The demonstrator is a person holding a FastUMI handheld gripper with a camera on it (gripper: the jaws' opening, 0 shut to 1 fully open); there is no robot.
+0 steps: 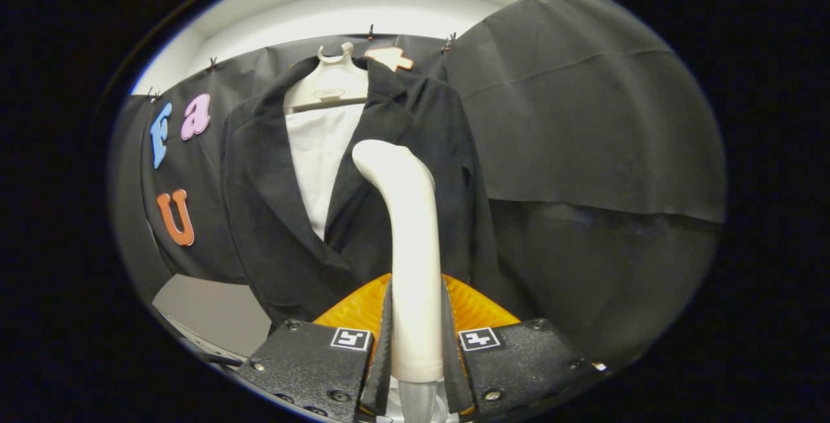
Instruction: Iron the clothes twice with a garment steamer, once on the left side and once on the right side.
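Note:
A black jacket hangs on a white hanger against the booth wall, open at the front with a white lining showing. My gripper is shut on the handle of a white garment steamer. The steamer stands upright between the fingers, its bent head leaning towards the jacket's right front panel near the lapel. Whether the head touches the cloth I cannot tell.
Black cloth covers the wall behind and to the right of the jacket. A pale surface lies below the jacket's left side. White wall shows above the cloth.

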